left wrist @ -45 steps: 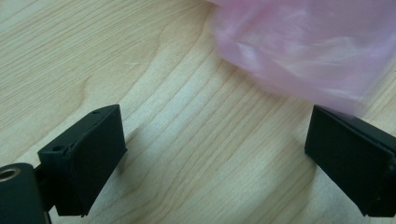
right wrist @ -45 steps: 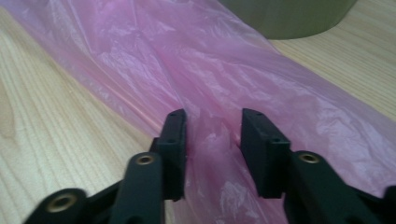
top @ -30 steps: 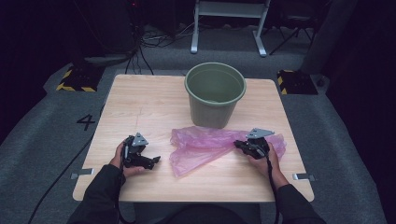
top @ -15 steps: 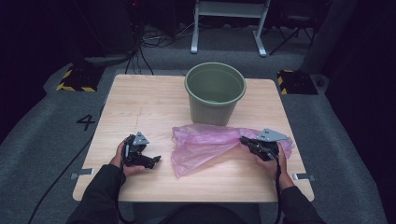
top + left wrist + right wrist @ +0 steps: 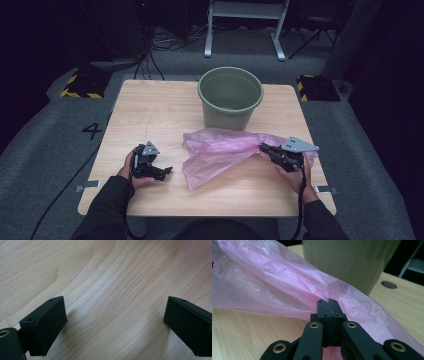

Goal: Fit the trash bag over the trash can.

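A thin pink plastic bag (image 5: 225,152) lies crumpled on the wooden table (image 5: 150,110), in front of a green bucket (image 5: 230,97). My right gripper (image 5: 264,148) is shut on the bag's right part and holds that side lifted off the table. In the right gripper view the bag (image 5: 287,282) drapes over the closed jaws of the right gripper (image 5: 328,301), with the bucket (image 5: 347,262) close behind. My left gripper (image 5: 167,170) rests near the table's front left, open, apart from the bag. In the left gripper view the left gripper (image 5: 115,315) has bare wood between its jaws.
The bucket stands upright and looks empty, at the table's far middle. A round hole (image 5: 389,284) is set in the tabletop to the bucket's right. Grey floor with cables (image 5: 155,45) and a metal stand (image 5: 245,20) lies beyond the table.
My right gripper has risen and shifted right with the bag's edge, pulling that side of the bag up and stretching it. The left gripper has stayed put.
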A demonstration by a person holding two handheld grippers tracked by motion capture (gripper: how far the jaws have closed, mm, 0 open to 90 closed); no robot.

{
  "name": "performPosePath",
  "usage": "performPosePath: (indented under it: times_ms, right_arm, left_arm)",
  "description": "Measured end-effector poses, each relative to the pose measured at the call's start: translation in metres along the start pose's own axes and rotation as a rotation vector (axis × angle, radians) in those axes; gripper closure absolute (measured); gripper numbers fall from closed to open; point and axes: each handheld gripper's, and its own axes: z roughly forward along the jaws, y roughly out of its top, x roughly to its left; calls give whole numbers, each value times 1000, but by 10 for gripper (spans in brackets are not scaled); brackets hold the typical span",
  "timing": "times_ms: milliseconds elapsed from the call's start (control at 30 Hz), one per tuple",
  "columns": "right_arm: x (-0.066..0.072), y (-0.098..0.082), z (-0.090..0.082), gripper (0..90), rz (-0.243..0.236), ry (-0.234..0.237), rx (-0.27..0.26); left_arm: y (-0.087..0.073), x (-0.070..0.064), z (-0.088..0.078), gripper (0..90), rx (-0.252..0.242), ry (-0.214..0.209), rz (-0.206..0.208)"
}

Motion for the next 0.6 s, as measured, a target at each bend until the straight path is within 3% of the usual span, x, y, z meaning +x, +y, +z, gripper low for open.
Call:
performPosePath:
  times_ms: [600]
  right_arm:
    - [1, 18, -28, 900, -21, -26, -128]
  left_arm:
    - [2, 0, 2, 44, 1, 1, 3]
